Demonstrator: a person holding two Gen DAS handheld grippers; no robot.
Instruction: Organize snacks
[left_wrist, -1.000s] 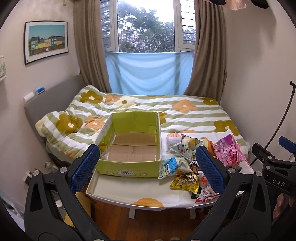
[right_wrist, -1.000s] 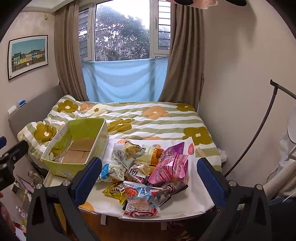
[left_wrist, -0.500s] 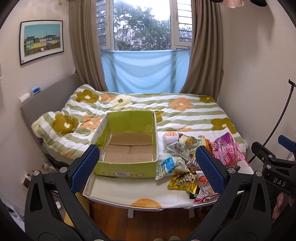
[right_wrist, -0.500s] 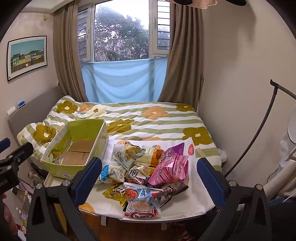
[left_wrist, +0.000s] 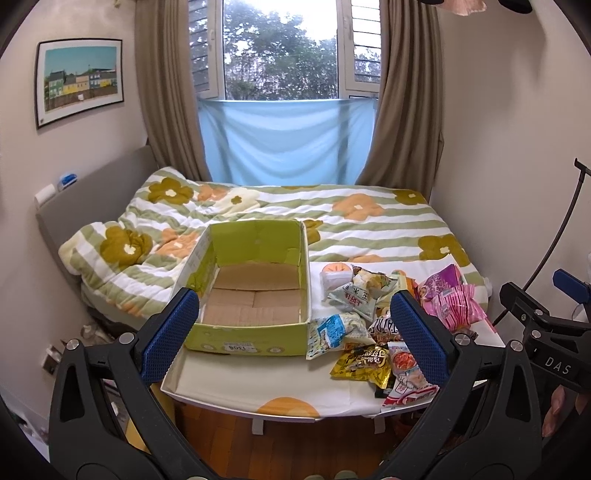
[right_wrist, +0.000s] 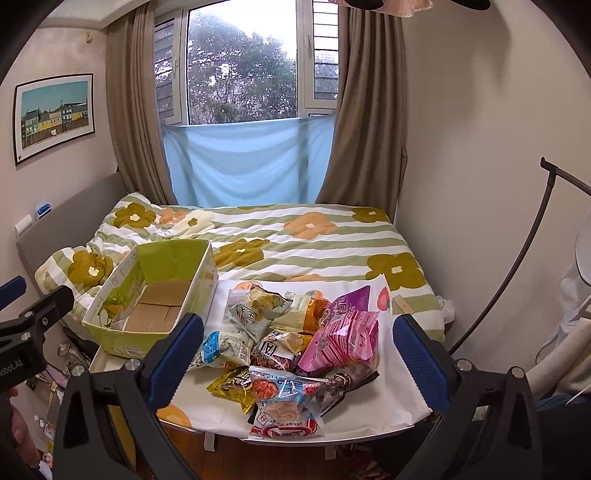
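An empty green cardboard box (left_wrist: 255, 291) (right_wrist: 155, 295) stands on the left of a small white table (left_wrist: 236, 384). A heap of snack packets (left_wrist: 373, 325) (right_wrist: 291, 343) lies to its right, with a pink bag (right_wrist: 343, 339), a yellow packet (left_wrist: 364, 365) and a red-and-blue shrimp packet (right_wrist: 284, 402) in front. My left gripper (left_wrist: 293, 334) is open and empty, held above the table's near edge. My right gripper (right_wrist: 297, 358) is open and empty, over the heap's near side.
The bed (left_wrist: 332, 221) with a flowered quilt lies behind the table. Walls close in on the right (right_wrist: 480, 184). A black lamp stand (right_wrist: 517, 254) curves up at the right. Wooden floor (left_wrist: 221, 432) shows under the table.
Both grippers have drifted slightly toward the table; the box and snacks sit a bit lower and larger in view. Jaws stayed open and nothing on the table moved.
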